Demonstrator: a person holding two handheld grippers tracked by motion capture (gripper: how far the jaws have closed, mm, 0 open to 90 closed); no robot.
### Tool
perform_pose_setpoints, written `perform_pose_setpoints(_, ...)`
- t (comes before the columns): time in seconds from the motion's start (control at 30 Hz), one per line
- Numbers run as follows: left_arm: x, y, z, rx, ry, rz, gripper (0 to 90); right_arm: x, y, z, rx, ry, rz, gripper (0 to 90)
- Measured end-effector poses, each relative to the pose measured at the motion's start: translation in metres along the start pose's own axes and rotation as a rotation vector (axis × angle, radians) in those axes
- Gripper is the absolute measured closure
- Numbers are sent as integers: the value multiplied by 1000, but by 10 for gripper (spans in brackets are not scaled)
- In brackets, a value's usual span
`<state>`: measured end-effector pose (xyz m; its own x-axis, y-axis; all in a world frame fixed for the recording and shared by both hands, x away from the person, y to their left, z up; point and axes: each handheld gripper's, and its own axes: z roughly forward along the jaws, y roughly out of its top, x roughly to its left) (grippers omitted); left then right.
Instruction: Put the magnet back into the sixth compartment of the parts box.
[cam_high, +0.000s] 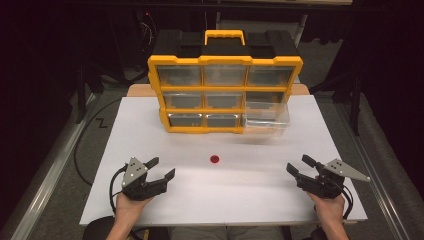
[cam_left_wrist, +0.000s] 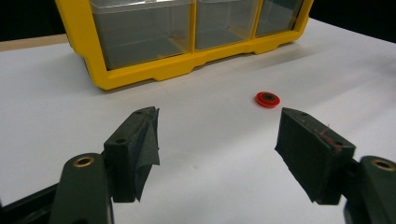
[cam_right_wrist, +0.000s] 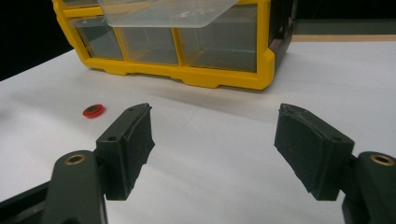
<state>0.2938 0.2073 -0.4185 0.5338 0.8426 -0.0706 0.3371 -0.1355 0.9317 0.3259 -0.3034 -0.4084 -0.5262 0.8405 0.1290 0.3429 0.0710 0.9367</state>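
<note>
A yellow organizer (cam_high: 224, 92) with clear drawers stands upright at the back of the white table (cam_high: 225, 195). One clear drawer (cam_high: 266, 116) at its right side is pulled out. A small red disc (cam_high: 214, 159) lies on the table in front of it, also seen as a red disc (cam_left_wrist: 267, 99) ahead of the left jaws and a red disc (cam_right_wrist: 93, 110) to the left of the right jaws. My left gripper (cam_high: 162, 169) rests near the front left, open and empty. My right gripper (cam_high: 299, 165) rests near the front right, open and empty.
The organizer's black back and yellow handle (cam_high: 224, 36) rise behind it. Bare white tabletop lies between the two grippers. Dark floor and cables (cam_high: 85, 150) surround the table.
</note>
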Motion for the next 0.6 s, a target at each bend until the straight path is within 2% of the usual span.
perform_pose_setpoints(0.6, 0, 0, 0, 5, 3, 6, 298, 11, 10, 14, 7, 20, -85, 290)
